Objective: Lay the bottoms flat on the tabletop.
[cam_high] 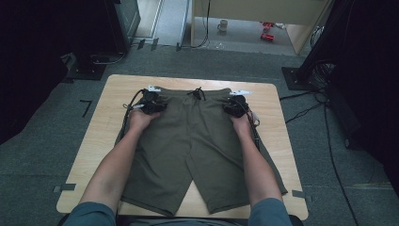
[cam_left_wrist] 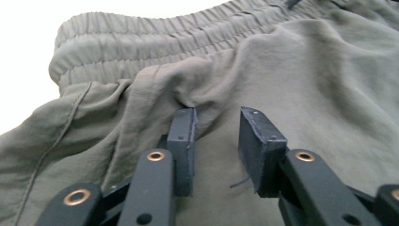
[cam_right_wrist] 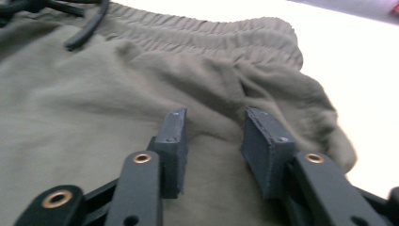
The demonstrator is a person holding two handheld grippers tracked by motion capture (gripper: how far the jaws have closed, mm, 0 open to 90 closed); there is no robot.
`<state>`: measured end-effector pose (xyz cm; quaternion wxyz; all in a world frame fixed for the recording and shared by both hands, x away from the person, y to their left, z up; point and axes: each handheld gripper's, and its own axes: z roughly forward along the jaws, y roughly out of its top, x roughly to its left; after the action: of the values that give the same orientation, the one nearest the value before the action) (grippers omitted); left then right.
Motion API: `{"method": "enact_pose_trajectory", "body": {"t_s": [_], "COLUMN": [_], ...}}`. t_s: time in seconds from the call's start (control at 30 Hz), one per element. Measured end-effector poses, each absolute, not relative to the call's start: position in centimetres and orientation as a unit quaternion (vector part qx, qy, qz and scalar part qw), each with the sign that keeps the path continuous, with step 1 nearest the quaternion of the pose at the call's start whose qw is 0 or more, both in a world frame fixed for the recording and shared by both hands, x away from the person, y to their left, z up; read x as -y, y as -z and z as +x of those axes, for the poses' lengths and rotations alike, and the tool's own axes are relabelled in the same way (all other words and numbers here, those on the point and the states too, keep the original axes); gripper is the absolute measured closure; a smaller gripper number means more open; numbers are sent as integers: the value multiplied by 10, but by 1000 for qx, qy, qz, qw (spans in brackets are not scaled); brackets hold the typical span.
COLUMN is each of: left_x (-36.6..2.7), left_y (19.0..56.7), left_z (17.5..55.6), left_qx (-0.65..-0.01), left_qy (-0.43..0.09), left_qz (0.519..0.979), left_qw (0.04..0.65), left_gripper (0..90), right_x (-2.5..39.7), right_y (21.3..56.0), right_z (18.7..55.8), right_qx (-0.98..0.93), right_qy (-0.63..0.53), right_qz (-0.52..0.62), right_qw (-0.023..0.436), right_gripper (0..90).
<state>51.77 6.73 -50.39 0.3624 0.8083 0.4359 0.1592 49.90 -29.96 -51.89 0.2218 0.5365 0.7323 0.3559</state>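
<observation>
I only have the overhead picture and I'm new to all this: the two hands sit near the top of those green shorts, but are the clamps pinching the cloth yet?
Observer: Not yet. The left gripper has its jaws apart, resting on the shorts just below the waistband.
Operator: And the other one?
Observer: The right gripper is open too, with cloth lying between its jaws.
Operator: Is the cloth flat there?
Observer: No. A small fold bunches up just ahead of the left gripper's jaws.

Dim surroundings, overexposed tabletop, soft blur
</observation>
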Motion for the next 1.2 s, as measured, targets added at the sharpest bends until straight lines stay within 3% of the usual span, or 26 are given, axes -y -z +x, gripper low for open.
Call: {"method": "enact_pose_trajectory", "body": {"t_s": [0.47, 1.2], "left_x": [-102, -159], "left_y": [477, 469], "left_z": [482, 423], "left_qx": [-426, -402], "left_qy": [-145, -161], "left_qz": [803, 817], "left_qw": [391, 381], "left_gripper": [471, 445], "right_x": [308, 335], "right_y": [493, 484], "right_z": [453, 392], "right_qx": [-763, -790], "right_qy": [-377, -372], "right_qz": [484, 448], "right_qw": [202, 193], "right_gripper": [432, 405]}}
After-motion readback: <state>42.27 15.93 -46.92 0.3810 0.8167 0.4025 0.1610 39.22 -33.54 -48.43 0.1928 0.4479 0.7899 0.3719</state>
